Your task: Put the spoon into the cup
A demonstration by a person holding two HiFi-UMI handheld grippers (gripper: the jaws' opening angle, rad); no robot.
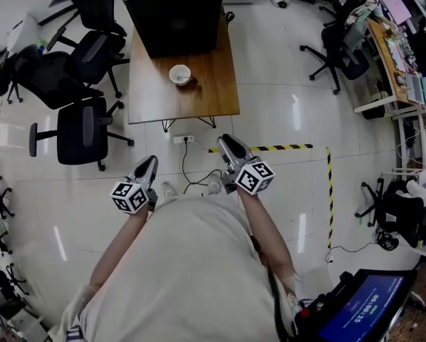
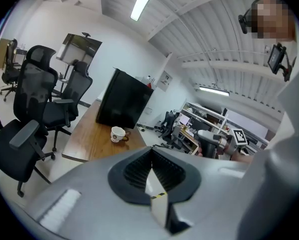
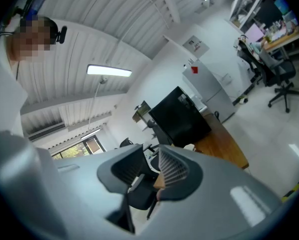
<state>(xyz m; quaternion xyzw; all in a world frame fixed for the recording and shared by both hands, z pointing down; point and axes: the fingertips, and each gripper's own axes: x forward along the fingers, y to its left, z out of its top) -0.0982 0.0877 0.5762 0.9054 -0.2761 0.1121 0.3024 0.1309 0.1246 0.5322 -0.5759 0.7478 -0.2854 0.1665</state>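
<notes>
A white cup stands near the middle of the wooden table, well ahead of both grippers. In the left gripper view the cup has a small brown thing at its right side. It is too small to tell whether that is the spoon. My left gripper is held over the floor in front of the person. Its pads meet at the tips with nothing between them. My right gripper is a little nearer the table. A gap shows between its pads, and they hold nothing.
A big black box takes up the table's far end. Several black office chairs stand left of the table. A power strip with a cable lies on the floor by the near table edge. Yellow-black tape marks the floor at right.
</notes>
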